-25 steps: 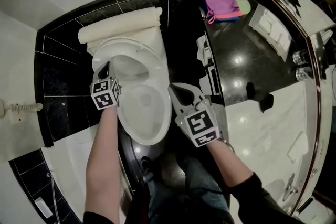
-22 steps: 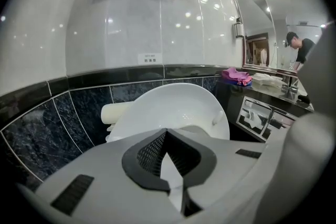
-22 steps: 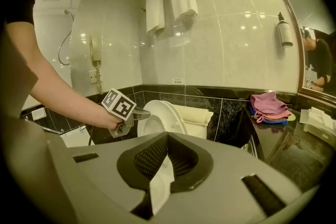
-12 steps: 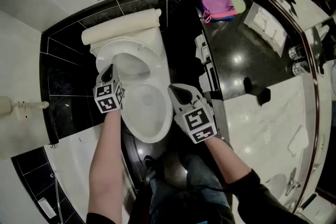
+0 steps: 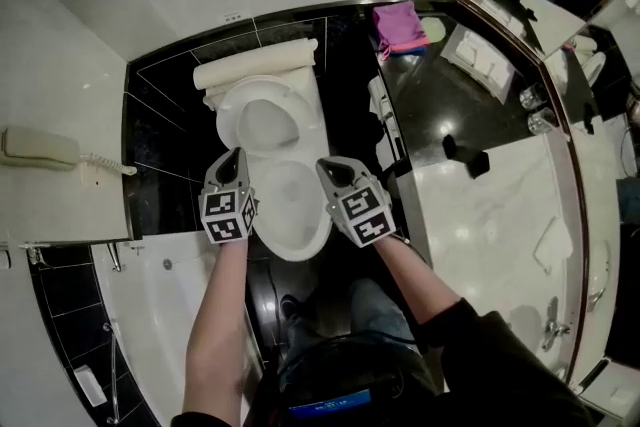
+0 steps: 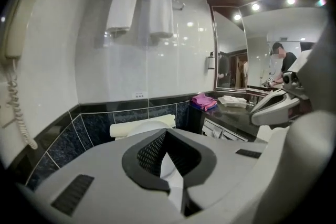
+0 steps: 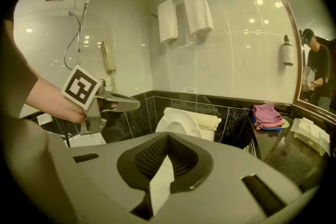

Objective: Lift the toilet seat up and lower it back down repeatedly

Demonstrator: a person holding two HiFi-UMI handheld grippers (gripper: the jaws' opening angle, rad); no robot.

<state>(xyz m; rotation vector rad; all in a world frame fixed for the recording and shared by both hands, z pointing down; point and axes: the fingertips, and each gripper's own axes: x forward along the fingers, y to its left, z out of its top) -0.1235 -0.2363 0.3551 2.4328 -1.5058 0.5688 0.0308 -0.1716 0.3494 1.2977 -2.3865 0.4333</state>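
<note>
Over the toilet, behind the open bowl [image 5: 292, 215], found the seat [image 5: 262, 120] already raised and tipped back toward the tank [image 5: 255, 70]; could not tell whether leaning on it or stopping just short. Held the left gripper [image 5: 237, 158] above the bowl's left rim and the right gripper [image 5: 330, 170] above its right rim, both apart from the seat and touching nothing. Had both pairs of jaws closed down to a narrow slit, with nothing pinched between them and only the white of the toilet glimpsed through the gap. Judged the lifting half of a round as done, with the ring standing up and the bowl uncovered. Judged the lowering half as not yet begun, with neither tool on the ring. Reckoned the work left as reaching to the raised ring, tipping it forward and easing it down onto the rim, then lifting again for further rounds; could not read any count of rounds from the scene. Noted the counter [image 5: 470, 205] close on the right, near the right gripper, as something to stay clear of.
</note>
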